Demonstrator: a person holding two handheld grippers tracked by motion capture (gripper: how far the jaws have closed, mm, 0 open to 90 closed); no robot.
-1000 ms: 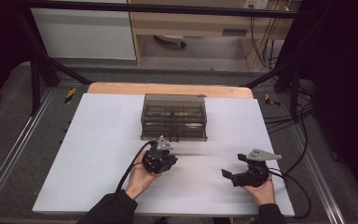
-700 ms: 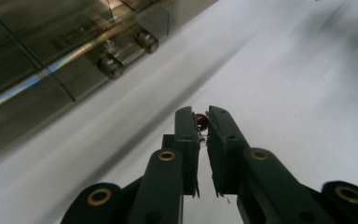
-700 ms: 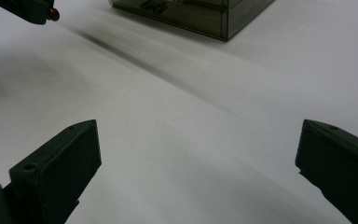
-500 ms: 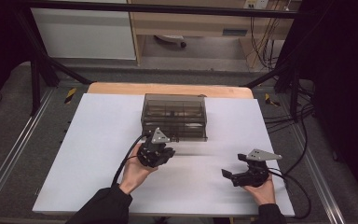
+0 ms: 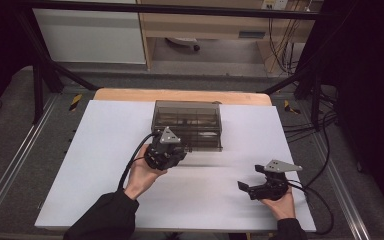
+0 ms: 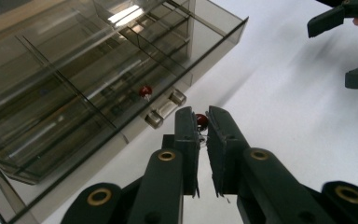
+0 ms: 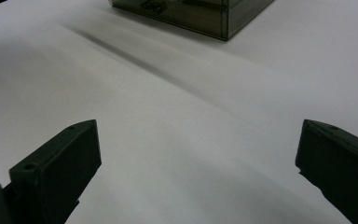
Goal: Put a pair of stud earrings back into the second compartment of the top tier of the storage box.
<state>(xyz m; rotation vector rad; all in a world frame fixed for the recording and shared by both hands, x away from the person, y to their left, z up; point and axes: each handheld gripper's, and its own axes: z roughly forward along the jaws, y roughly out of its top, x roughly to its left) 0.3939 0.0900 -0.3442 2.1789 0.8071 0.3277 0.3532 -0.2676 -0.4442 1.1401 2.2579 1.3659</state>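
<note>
I see a smoky clear box (image 5: 187, 125) with partitioned compartments at upper centre of the high view, its long axis across the frame. In the left gripper view one small red bead (image 6: 144, 90) sits in a front compartment, near two clear knobs (image 6: 165, 108).

My left gripper (image 6: 202, 122) pinches a second red bead (image 6: 201, 120) at its jaw tips, centre frame, just off the box front; too small to judge its axis.

My left hand (image 5: 142, 177) angles that gripper towards the box.

My right gripper (image 5: 247, 187) lies low at lower right, jaws wide apart, nothing between them.
</note>
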